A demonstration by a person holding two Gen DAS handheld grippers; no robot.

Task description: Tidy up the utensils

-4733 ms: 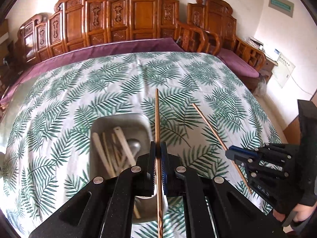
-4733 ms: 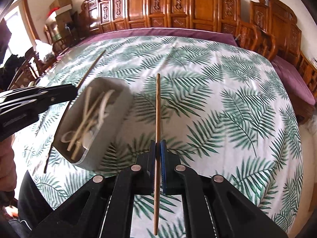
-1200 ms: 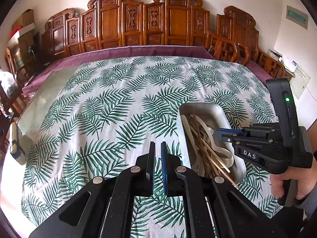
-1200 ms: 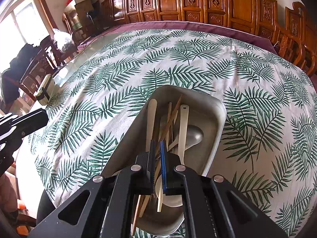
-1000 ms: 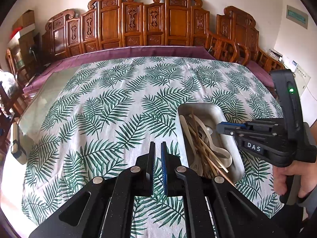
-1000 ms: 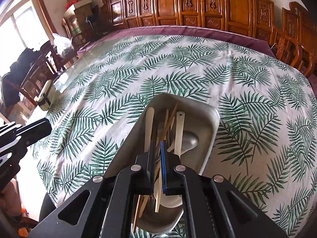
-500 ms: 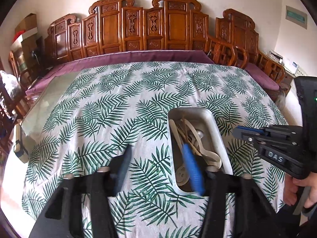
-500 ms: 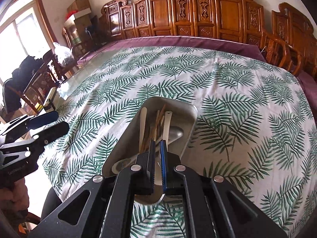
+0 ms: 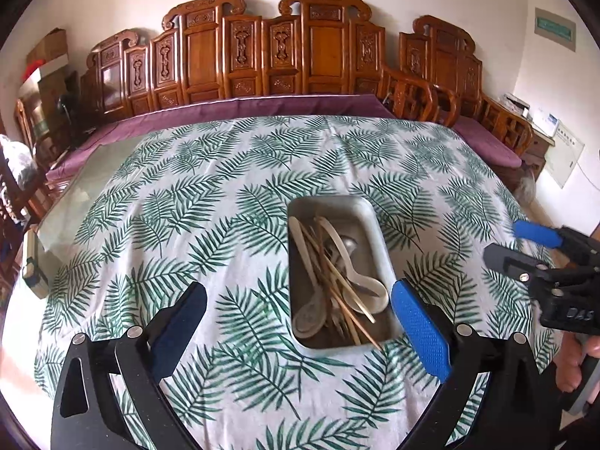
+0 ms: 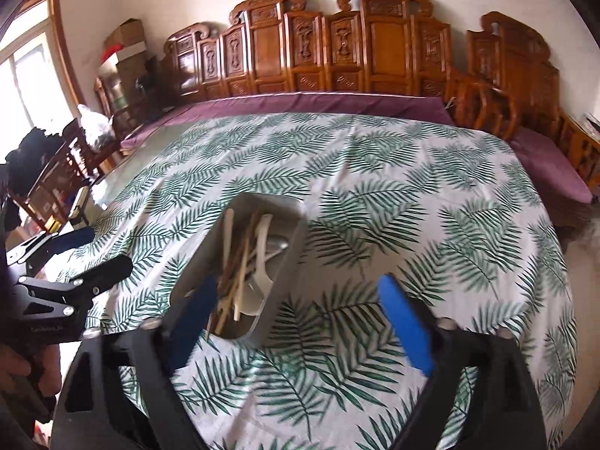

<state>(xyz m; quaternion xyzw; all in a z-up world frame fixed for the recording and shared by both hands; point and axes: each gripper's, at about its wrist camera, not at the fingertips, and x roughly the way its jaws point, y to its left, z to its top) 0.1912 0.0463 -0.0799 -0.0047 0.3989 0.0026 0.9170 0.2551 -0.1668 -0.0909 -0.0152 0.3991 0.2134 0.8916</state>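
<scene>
Both chopsticks (image 9: 339, 292) now lie in the tray (image 9: 375, 225); left hand-held gripper (image 9: 300, 313) and right hand-held gripper (image 10: 296, 305) have just opened empty, tray lengthwise ahead.

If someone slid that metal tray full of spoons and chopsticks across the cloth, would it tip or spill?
Probably not. The metal tray looks low and wide, sitting flat, so it would likely slide. The tablecloth might bunch ahead of it. One chopstick seems to overhang the near rim and may slip out.

White letters "DAS" stand on the black body of the right hand-held gripper (image 9: 525, 245) at the right edge of the left wrist view. The green wall sign (image 9: 555, 29) at upper right is too small to read.
</scene>
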